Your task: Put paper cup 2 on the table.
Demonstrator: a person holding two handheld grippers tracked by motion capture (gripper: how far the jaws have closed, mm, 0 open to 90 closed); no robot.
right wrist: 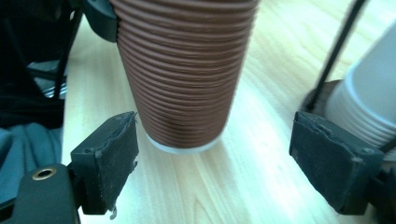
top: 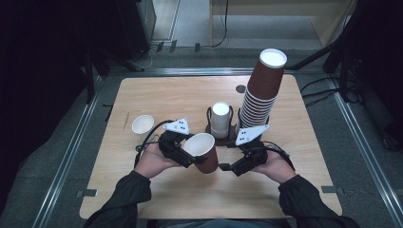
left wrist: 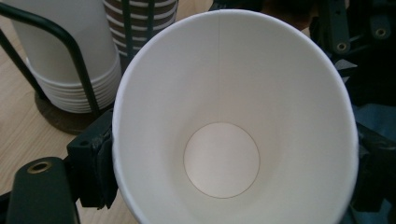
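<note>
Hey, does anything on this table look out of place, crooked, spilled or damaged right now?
The tall stack of brown cups leans to the right, its top well off its base. One small white cup stands alone at the left, away from the holder. The right gripper has frayed, torn pads. Nothing spilled.

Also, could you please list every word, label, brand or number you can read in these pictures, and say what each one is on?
There is no readable text.
Held brown cup: plain ribbed wall, blank white inside.
Tall brown stack: only stripes where the rims overlap.
White stack and loose white cup: blank.
Grey plates on the left gripper and right gripper: small dark dots, no letters.
</note>
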